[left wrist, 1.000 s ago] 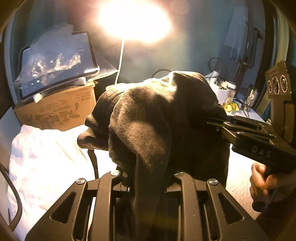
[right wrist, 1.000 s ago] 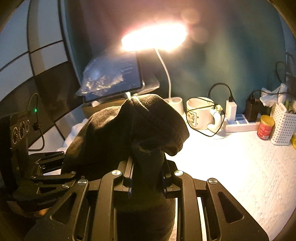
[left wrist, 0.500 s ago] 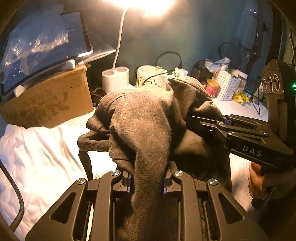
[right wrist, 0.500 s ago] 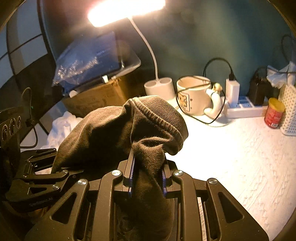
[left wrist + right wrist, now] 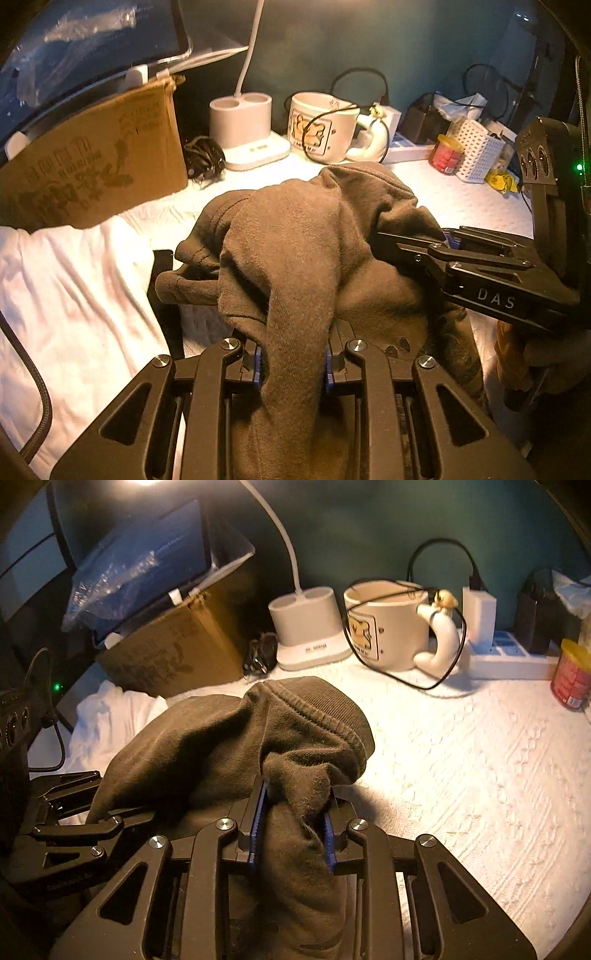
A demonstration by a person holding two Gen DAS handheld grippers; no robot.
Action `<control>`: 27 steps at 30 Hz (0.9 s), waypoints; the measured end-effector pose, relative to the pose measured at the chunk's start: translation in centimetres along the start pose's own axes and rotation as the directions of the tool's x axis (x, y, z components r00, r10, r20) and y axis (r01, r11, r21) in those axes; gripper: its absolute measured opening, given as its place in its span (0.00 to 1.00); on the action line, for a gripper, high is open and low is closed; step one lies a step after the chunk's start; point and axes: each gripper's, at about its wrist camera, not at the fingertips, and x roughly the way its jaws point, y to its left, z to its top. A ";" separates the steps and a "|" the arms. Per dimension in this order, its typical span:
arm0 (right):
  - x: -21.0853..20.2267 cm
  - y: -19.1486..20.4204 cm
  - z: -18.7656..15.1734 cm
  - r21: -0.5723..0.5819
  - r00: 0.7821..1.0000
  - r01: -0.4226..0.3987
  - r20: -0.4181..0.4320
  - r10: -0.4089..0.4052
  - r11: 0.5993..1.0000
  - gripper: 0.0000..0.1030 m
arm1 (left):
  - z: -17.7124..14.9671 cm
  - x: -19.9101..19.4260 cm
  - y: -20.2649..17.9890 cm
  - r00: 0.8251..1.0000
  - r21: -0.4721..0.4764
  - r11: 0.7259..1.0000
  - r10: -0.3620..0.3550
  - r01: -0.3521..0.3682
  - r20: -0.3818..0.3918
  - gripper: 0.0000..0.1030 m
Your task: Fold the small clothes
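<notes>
Brown garment (image 5: 295,251) between both grippers' pads

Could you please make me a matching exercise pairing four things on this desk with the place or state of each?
Things:
1. brown garment
2. cardboard box
3. mug
4. red can

Places or states:
A. far right, beside the white basket
B. a black cable looped over it
C. bunched in both tools
D. at the back left, behind the white cloth

Pairs: 1-C, 2-D, 3-B, 4-A
</notes>
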 end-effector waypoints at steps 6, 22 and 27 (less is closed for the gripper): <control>1.0 -1.3 -0.1 0.023 0.999 0.033 -0.019 -0.033 0.999 0.32 | 0.0 1.1 0.9 0.999 -0.043 0.999 0.002 -0.004 -0.033 0.24; 2.7 -2.0 1.2 0.041 0.999 0.007 -0.042 -0.005 0.999 0.35 | 1.9 2.4 3.4 0.996 -0.137 0.990 -0.050 0.041 -0.069 0.27; 2.2 -1.9 1.1 0.029 0.999 0.029 -0.044 -0.028 0.999 0.36 | 2.1 2.1 2.9 0.998 -0.124 0.992 -0.012 0.004 -0.060 0.27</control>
